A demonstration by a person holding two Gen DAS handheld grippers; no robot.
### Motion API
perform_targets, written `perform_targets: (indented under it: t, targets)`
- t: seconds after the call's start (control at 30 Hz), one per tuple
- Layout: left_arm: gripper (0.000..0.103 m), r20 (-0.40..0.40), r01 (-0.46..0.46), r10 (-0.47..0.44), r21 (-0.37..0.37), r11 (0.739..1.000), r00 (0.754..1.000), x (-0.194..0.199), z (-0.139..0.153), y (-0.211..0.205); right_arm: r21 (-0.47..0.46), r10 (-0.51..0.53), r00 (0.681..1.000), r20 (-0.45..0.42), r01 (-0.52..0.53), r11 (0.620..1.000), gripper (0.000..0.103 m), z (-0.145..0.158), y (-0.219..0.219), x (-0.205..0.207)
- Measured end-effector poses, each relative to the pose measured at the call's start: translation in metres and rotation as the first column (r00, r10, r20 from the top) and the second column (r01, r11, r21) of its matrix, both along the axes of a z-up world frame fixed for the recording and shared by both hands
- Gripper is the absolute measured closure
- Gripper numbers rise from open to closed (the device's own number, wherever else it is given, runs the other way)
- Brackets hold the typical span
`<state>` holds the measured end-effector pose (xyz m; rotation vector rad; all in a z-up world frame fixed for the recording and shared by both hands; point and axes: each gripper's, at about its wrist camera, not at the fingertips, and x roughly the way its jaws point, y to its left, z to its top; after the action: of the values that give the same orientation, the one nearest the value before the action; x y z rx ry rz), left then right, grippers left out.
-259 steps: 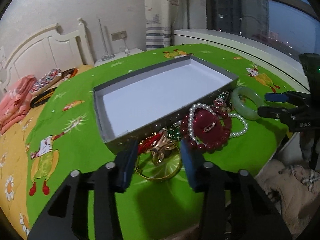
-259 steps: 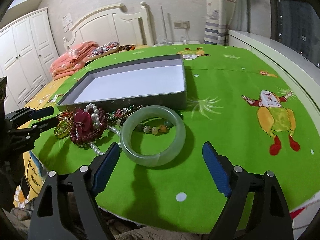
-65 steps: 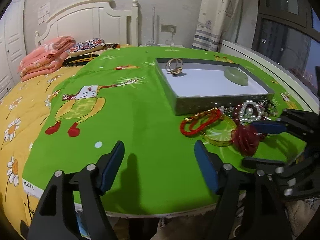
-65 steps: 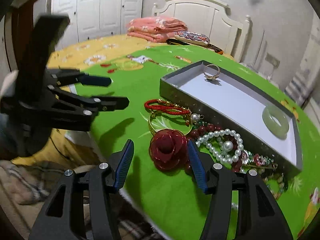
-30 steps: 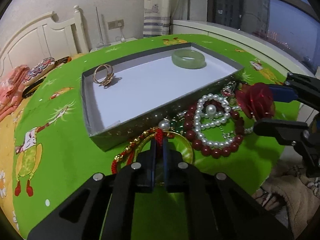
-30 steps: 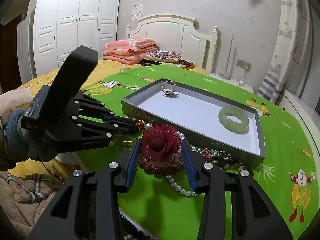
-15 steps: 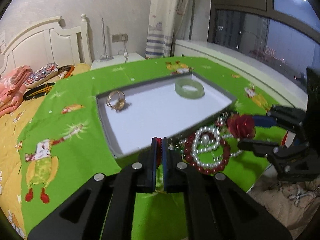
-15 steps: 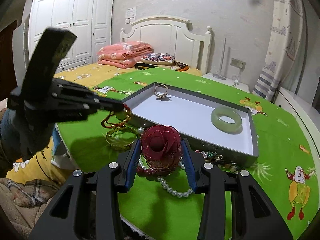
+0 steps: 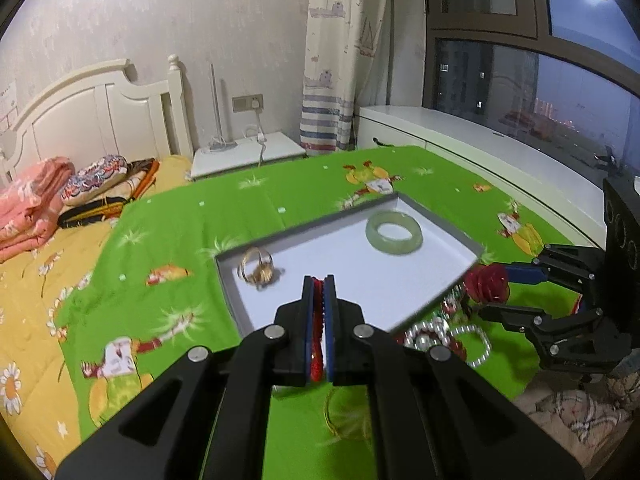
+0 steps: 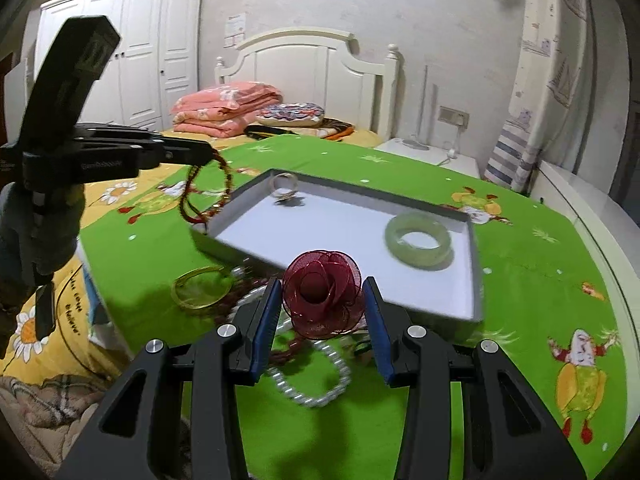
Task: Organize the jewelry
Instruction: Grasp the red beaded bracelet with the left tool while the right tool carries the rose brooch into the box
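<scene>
Right gripper (image 10: 323,304) nearest, jaws clamped on a dark red fabric rose (image 10: 322,294), held above the pearl bracelet (image 10: 310,376) on the green cartoon-print cloth (image 10: 532,280). Yellow-gold bangle (image 10: 201,293) lies just left of the pearls. Left gripper (image 9: 318,280), jaws pressed together on a red beaded bracelet (image 10: 208,192), lifted over the near-left corner of the grey tray (image 10: 475,268). Inside the tray: jade bangle (image 10: 419,245) at right, gold rings (image 10: 285,188) at the far left corner. Beyond: white headboard (image 10: 320,64), folded pink blankets (image 10: 224,114).

Glossy jade-green bangle (image 10: 418,239), gauzy rose (image 10: 322,293)
</scene>
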<state>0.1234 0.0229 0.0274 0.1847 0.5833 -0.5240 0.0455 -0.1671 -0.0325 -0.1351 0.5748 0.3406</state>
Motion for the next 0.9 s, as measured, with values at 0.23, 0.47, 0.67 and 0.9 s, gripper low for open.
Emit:
perform_targets:
  t: [0.23, 0.47, 0.67, 0.9]
  targets:
    - [0.101, 0.002, -0.035, 0.035, -0.016, 0.999, 0.999, 0.031, 0.011, -0.008, 0.061, -0.074, 0.997, -0.037, 0.076, 0.995, 0.063, 0.012, -0.035, 0.035]
    - [0.103, -0.024, -0.064, 0.064, -0.013, 0.998, 0.998, 0.06, 0.003, -0.011, 0.091, -0.124, 0.989, -0.087, 0.131, 0.987, 0.063, 0.014, -0.058, 0.078]
    - [0.103, -0.094, -0.099, 0.1, 0.016, 0.995, 0.991, 0.08, -0.029, -0.006, 0.032, -0.145, 0.976, -0.165, 0.152, 0.988, 0.063, -0.01, -0.058, 0.105]
    - [0.066, -0.136, -0.159, 0.163, 0.036, 0.987, 0.977, 0.081, -0.058, 0.002, 0.022, -0.203, 0.954, -0.221, 0.213, 0.977, 0.052, -0.034, -0.06, 0.114]
